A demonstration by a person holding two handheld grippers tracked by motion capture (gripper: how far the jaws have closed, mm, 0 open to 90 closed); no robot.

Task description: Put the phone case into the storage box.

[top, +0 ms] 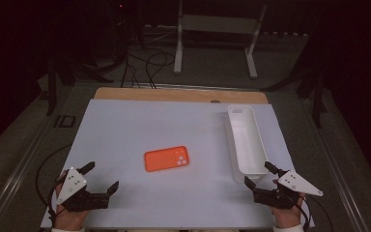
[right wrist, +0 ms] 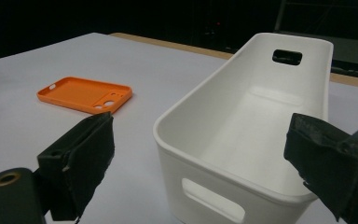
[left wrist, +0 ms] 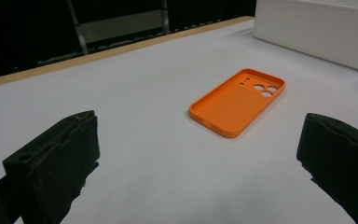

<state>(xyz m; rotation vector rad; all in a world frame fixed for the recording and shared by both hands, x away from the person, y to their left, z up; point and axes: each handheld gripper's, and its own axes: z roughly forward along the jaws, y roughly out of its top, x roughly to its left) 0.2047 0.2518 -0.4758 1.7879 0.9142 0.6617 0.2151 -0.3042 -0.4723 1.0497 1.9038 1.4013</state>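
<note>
Phone case (top: 167,158), orange, lying flat with open side up on white table (top: 125,125), camera holes at its right end; well ahead of left gripper (top: 99,177) fingers, between the two grippers and apart from both. Long white bin (top: 245,140), open and bare inside, slot handles at both ends, near end just beyond right gripper (top: 260,175) fingers. Left gripper low at near left corner, fingers (left wrist: 56,158) spread wide, holding nothing. Right gripper at near right corner, fingers (right wrist: 81,154) likewise spread wide around nothing, bin's near end (right wrist: 205,186) seen between them.
</note>
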